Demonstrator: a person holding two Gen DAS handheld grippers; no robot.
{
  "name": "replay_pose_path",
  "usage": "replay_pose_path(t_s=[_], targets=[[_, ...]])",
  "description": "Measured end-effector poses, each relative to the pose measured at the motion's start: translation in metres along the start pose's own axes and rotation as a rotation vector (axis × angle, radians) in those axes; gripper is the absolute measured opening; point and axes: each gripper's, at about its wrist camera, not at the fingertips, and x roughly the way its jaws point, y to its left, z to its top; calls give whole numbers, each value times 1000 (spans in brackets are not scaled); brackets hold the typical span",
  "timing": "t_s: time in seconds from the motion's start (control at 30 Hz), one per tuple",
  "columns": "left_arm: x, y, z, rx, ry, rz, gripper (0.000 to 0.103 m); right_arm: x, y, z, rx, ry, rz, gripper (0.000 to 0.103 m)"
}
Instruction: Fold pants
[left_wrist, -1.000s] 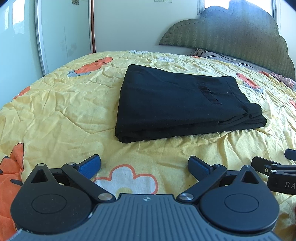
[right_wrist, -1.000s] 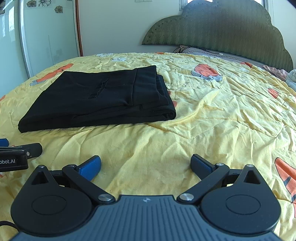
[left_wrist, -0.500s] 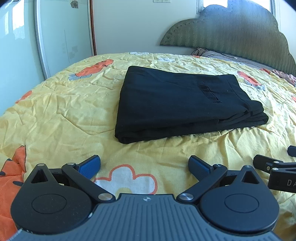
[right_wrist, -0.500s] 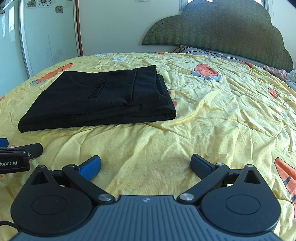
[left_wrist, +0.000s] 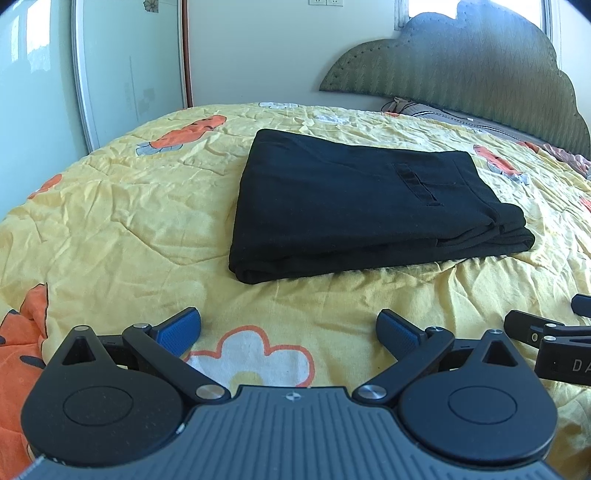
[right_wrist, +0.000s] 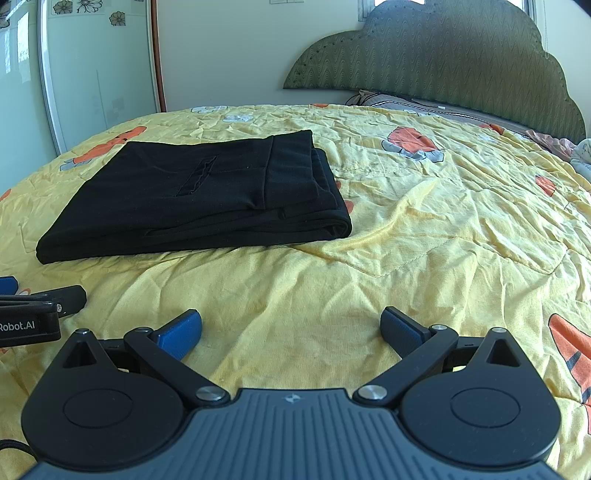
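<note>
— Holding anything in your left gripper (left_wrist: 289, 326) or right gripper (right_wrist: 291, 326)?

— No. Both have their jaws spread wide with nothing between them, and you've got them side by side, low over the yellow quilt (right_wrist: 424, 236), short of the cloth.

— Where are the pants (left_wrist: 354, 206)?

— Ahead of you on the bed, a flat black stacked rectangle, nearer your left tool. The fold looks finished to me; at most you'd square the edges.

— Any containers?

— None in view.

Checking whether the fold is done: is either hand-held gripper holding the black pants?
No: the black pants lie folded on the yellow bedspread, apart from the open right hand-held gripper and left hand-held gripper.
</note>
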Motion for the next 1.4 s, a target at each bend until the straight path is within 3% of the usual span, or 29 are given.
replay_pose_path(t_s=[1.4], targets=[[0, -3, 0, 1, 0, 1, 103, 1, 0, 0, 0, 0, 0, 103]])
